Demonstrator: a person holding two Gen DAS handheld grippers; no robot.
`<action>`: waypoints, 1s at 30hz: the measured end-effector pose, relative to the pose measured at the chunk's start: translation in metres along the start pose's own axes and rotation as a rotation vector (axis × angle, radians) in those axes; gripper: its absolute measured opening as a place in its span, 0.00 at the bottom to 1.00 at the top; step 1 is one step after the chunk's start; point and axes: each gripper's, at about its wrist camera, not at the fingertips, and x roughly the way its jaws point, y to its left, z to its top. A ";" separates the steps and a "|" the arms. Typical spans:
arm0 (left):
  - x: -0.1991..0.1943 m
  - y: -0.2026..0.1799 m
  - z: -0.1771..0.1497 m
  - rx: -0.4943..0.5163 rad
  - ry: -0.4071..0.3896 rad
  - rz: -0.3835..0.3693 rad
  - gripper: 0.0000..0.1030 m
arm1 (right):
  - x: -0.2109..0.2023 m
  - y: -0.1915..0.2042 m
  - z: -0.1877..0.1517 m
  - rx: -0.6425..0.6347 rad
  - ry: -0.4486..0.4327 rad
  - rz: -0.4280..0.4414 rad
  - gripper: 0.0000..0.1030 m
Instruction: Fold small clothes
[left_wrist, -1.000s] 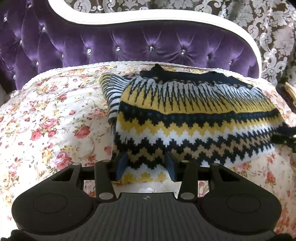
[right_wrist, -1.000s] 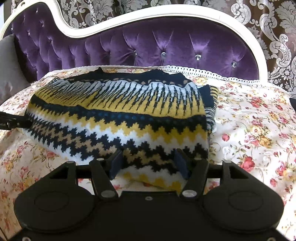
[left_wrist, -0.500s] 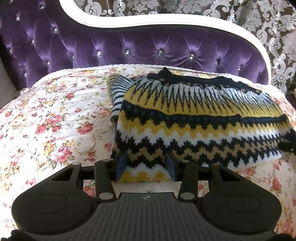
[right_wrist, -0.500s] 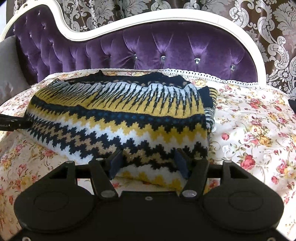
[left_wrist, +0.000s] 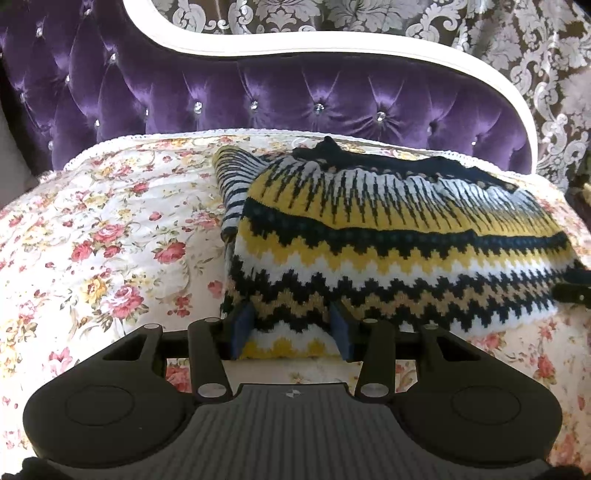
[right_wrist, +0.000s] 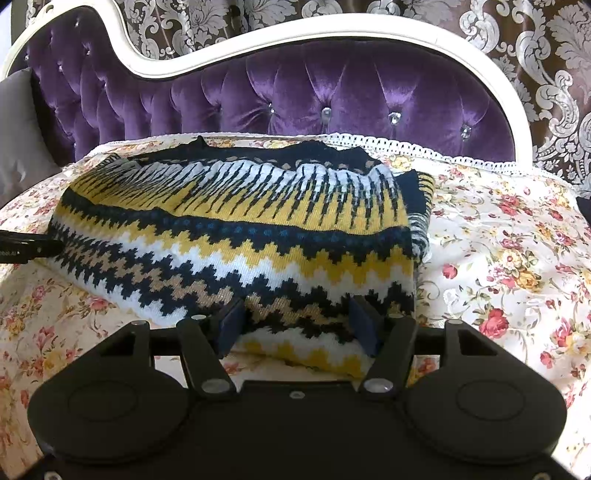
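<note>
Fingers of the left gripper (left_wrist: 291, 334) sit wide apart, one on each side of the sweater's (left_wrist: 388, 251) near hem. The right gripper (right_wrist: 299, 326) is spread the same way at the other near corner. Neither one squeezes the cloth. The sweater is folded, with black, yellow, white and tan zigzag stripes. It lies on the flowery cover (left_wrist: 110, 236), in front of the purple headboard (right_wrist: 332, 88). Its underside is hidden. Both grippers sit low and level, pointing toward the headboard.
</note>
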 end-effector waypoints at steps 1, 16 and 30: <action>0.000 0.000 0.001 -0.004 0.004 -0.001 0.42 | -0.001 -0.003 0.001 0.015 0.004 0.013 0.63; 0.002 -0.005 0.000 0.014 -0.002 0.030 0.43 | -0.032 -0.100 0.005 0.441 -0.108 0.043 0.79; 0.003 -0.004 0.001 0.020 0.000 0.028 0.43 | -0.004 -0.115 0.007 0.524 -0.073 0.131 0.92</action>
